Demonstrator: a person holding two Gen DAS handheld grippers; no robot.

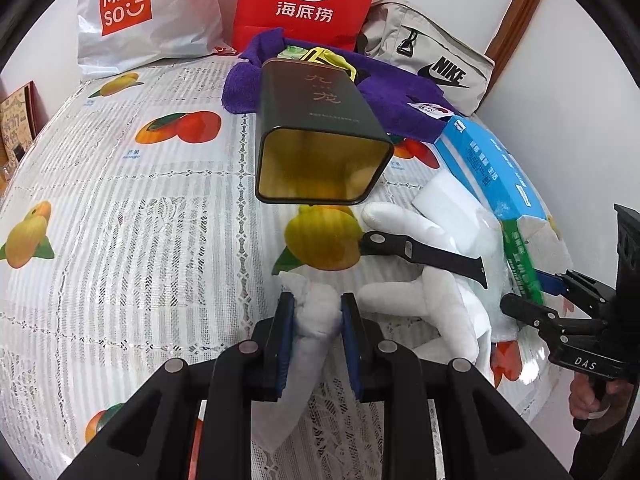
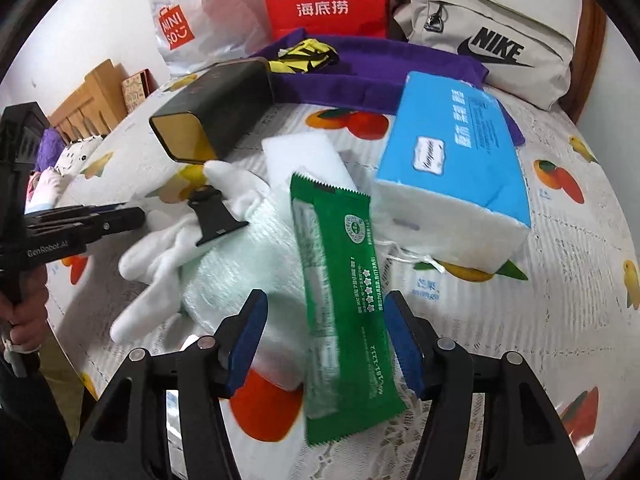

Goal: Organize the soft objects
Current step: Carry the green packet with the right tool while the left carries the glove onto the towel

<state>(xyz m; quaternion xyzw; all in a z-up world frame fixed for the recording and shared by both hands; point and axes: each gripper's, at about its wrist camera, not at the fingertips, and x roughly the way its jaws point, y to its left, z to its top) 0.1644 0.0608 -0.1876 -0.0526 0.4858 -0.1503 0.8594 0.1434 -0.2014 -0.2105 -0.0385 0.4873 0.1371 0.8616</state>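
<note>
A bunched white cloth (image 1: 316, 316) is pinched between the narrow jaws of the left gripper (image 1: 316, 330), near the middle of the table (image 1: 120, 208). The right gripper (image 2: 326, 340) is held wide open astride a green packet (image 2: 340, 292), which lies on a towel (image 2: 240, 264) beside white gloves (image 2: 160, 264) toward the right edge.

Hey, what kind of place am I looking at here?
Most likely a room in someone's home. A fruit-print tablecloth covers a table stacked with everyday clutter: shopping bags against a white wall, a Nike pouch, and a blue tissue pack.
</note>
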